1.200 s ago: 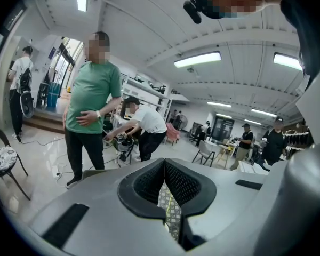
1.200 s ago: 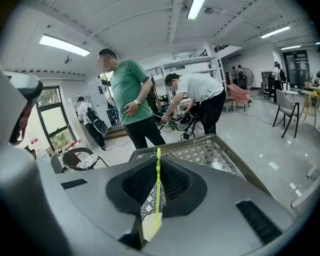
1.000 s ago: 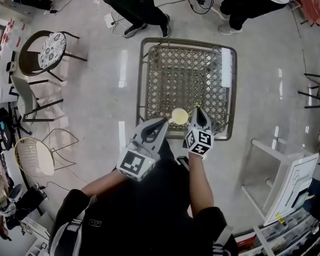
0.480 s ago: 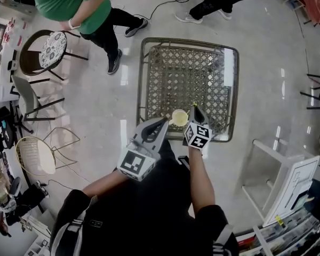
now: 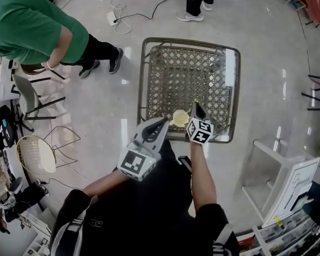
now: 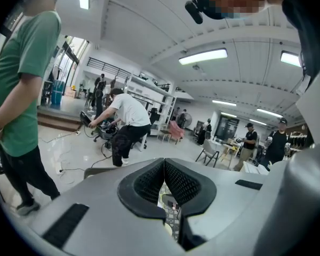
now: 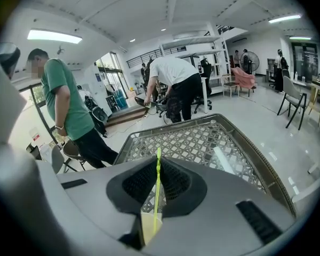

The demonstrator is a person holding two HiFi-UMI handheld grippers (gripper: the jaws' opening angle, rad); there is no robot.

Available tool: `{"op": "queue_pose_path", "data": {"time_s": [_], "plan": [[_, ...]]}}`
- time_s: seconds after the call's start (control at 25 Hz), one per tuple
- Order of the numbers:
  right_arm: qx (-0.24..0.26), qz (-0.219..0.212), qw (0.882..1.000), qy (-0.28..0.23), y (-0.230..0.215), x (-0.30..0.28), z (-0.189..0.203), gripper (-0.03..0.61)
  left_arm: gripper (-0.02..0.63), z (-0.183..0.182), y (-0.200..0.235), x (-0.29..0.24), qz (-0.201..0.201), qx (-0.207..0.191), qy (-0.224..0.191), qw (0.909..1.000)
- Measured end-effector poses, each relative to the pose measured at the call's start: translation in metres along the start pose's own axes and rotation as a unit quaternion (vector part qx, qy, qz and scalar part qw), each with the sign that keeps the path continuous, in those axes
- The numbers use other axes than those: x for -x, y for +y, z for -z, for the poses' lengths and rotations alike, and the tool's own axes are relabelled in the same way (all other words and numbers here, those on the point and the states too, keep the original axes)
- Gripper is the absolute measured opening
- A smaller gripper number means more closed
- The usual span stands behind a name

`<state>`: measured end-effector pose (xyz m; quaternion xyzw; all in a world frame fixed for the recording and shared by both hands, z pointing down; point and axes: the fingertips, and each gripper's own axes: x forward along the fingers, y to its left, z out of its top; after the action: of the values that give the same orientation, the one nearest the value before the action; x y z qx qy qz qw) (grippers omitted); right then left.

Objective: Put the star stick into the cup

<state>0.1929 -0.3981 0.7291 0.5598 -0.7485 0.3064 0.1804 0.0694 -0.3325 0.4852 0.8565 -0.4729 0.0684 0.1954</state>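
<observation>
right gripper clamped on star stick. stick thin, yellow-green, long axis near upright, running along jaws. cup stands on lattice bench near front edge, just left of right gripper tips. stick's lower end sits over cup mouth; whether inside rim, cannot tell. left gripper jaws together, empty, just beside cup's other side. likely next: straight-down lowering, then release.

Bright, even indoor light is supplied by ceiling strip lamps. Glare streaks are noted on the glossy floor. Strong fisheye bending and dark vignetted corners are recorded. The left gripper body is rendered soft at close range.
</observation>
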Motion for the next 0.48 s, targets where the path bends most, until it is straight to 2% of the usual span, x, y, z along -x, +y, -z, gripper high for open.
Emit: {"op": "queue_pose_path", "data": {"time_s": [0.48], "plan": [[0.003, 0.0, 1.0, 0.001, 0.0001, -0.0064, 0.0037, 0.02, 0.017, 0.0, 0.0007, 0.0082, -0.002, -0.011, -0.003, 0.9999]]}}
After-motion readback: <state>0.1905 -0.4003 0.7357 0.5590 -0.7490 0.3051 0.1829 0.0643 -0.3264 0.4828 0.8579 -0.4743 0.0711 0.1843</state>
